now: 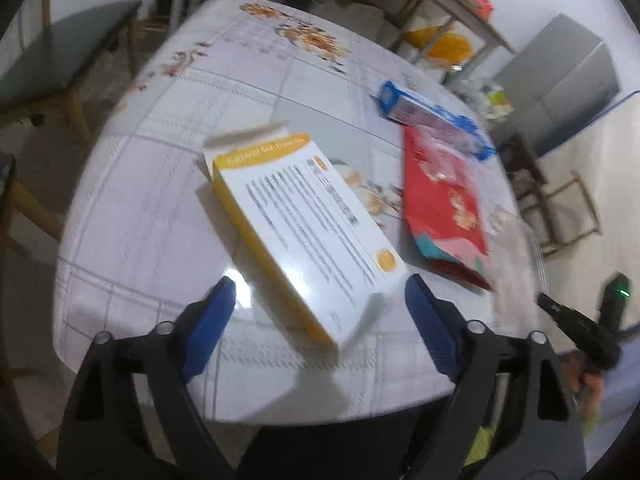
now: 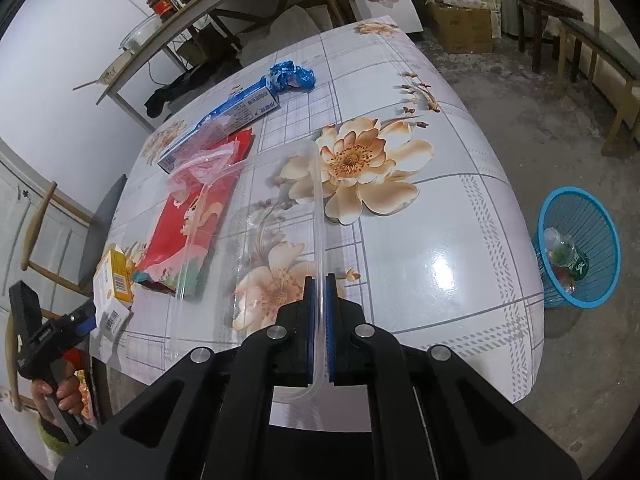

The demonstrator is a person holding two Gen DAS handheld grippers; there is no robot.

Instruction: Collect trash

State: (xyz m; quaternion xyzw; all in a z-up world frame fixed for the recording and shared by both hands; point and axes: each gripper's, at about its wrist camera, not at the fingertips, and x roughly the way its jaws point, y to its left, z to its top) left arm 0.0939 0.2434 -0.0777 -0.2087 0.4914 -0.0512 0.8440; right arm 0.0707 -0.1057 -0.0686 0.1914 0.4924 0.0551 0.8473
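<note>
A white and yellow carton (image 1: 304, 224) lies flat on the flowered table (image 1: 152, 208), its near end between the blue fingers (image 1: 212, 316) of my left gripper (image 1: 320, 300). The jaws stand wide and the pads do not touch the carton. My right gripper (image 2: 319, 284) is shut on the rim of a clear plastic tray (image 2: 318, 208) that rests over the tablecloth. A red snack packet (image 2: 192, 220) with a clear bag on it, a long blue and white box (image 2: 228, 116) and a crumpled blue wrapper (image 2: 292, 76) lie further back. The carton (image 2: 112, 284) shows at the left table edge.
A blue mesh bin (image 2: 580, 248) holding a bottle stands on the floor right of the table (image 2: 440, 260). Chairs, a bench (image 2: 600, 48), a shelf with jars (image 2: 168, 4) and cardboard boxes ring the table. A hand grips the left tool's handle (image 2: 52, 360).
</note>
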